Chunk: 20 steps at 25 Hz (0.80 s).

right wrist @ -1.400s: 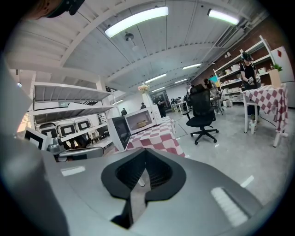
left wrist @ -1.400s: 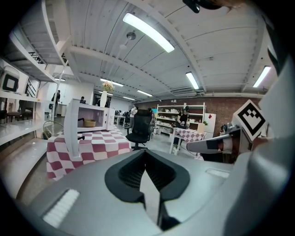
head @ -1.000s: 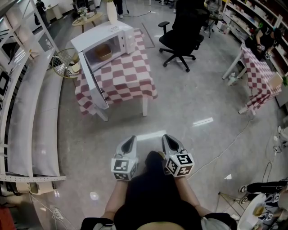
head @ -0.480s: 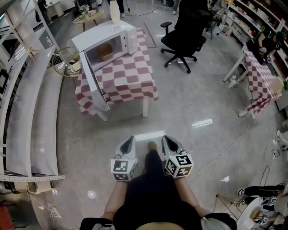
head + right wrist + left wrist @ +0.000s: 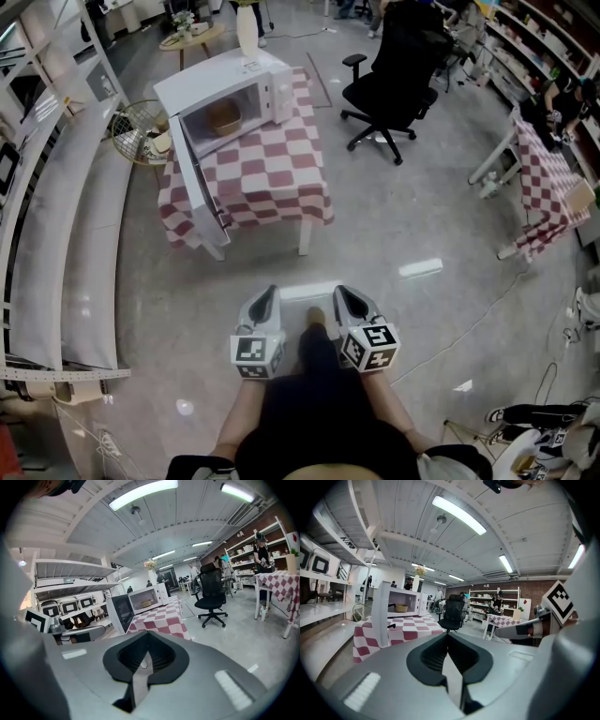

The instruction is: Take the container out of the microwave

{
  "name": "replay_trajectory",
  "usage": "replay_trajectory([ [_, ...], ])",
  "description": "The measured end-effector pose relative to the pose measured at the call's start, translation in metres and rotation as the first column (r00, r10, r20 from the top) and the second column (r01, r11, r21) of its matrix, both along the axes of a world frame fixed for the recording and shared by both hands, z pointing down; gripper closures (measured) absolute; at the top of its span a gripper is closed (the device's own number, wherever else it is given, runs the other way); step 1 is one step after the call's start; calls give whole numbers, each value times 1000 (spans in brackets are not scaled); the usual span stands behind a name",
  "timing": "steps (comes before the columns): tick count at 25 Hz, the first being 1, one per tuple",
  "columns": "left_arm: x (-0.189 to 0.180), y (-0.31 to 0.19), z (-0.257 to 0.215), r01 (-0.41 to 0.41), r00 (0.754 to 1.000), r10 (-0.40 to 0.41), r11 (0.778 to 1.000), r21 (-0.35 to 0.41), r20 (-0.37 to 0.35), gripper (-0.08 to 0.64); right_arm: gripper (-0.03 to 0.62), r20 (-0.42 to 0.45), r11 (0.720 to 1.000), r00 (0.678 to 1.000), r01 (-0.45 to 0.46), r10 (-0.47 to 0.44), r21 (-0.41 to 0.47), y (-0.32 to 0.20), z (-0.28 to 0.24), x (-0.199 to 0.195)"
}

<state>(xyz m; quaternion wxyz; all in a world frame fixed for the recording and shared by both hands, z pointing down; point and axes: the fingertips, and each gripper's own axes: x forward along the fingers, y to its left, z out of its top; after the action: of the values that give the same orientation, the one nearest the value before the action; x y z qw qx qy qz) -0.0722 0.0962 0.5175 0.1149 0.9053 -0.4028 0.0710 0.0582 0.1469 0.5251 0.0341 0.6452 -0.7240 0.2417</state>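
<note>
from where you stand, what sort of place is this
Probably a workshop or test lab, not a home: a microwave on a checked table, an office chair, and stocked shelves along the wall.

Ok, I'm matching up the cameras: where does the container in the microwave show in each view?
Head view: container in the open microwave, upper left.
Left gripper view: container left of centre.
Right gripper view: container near the centre.
Shared landmark: black office chair, right of the microwave.

Black office chair (image 5: 398,66) near checkered table (image 5: 272,178)
</note>
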Motion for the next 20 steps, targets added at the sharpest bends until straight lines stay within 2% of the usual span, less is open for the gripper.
replay_trajectory([
  [20, 35, -97, 2, 67, 998, -66, 998, -16, 7, 552, 592, 0, 996, 996, 87, -87, -25, -105, 2, 34],
])
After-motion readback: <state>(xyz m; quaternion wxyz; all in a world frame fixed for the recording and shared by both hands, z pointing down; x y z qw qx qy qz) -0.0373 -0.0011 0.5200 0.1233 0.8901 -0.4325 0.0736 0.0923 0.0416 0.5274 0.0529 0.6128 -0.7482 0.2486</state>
